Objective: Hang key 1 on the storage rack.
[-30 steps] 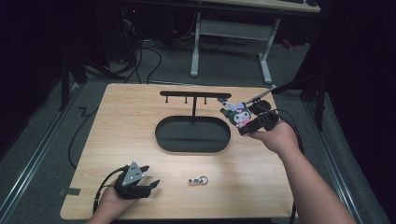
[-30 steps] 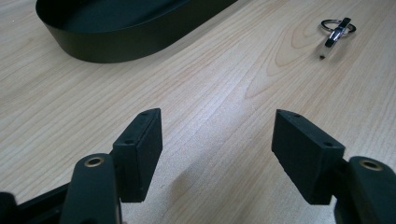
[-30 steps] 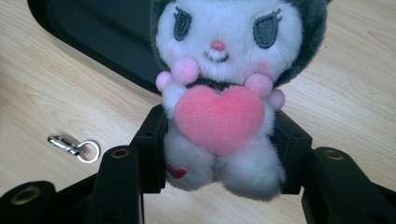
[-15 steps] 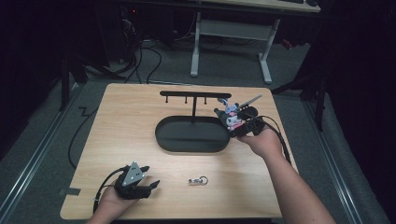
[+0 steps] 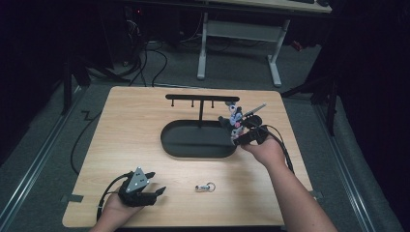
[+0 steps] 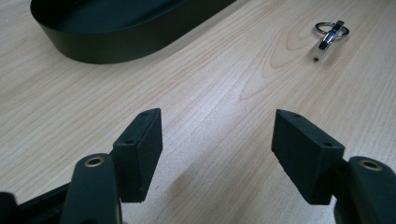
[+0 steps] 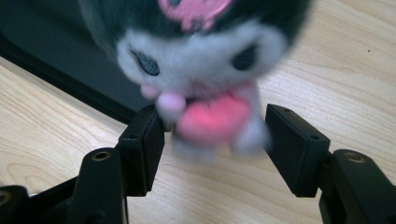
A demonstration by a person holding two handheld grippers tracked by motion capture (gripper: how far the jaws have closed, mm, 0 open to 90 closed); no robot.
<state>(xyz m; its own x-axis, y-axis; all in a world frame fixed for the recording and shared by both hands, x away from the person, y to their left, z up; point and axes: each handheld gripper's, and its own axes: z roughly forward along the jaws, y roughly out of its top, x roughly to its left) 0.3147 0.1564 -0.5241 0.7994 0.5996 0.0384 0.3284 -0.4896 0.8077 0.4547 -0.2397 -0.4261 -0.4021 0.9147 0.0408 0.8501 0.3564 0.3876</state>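
The right gripper [image 5: 238, 129] is raised over the right end of the black oval tray [image 5: 170, 140], near the upright of the hook stand [image 5: 200, 99] that rises from the tray's far side. Between its jaws sits a small plush toy [image 5: 235, 117], grey-white face, dark hood, pink mark on top; in the right gripper view the toy [image 7: 205, 70] is blurred, its pink lower part lies between the two pads, the left pad [image 7: 148, 140] touches it, and whether the right pad presses it cannot be told, so the jaws stand fairly wide around the toy. Behind the toy in that view run the tray's dark wall [image 7: 70, 84] and the wooden counter [image 7: 327, 70]. The left gripper [image 5: 147, 190] rests on the counter [image 5: 121, 121] near its front left corner, held by a hand [image 5: 118, 210], jaws spread wide with nothing between them; its own view shows bare wood between the pads [image 6: 140, 149]. A small metal key ring [image 5: 205, 186] lies flat on the counter just right of the left gripper, in front of the tray and apart from it; in the left gripper view the ring [image 6: 329, 33] lies beyond the right jaw, with the tray [image 6: 116, 42] at upper left.
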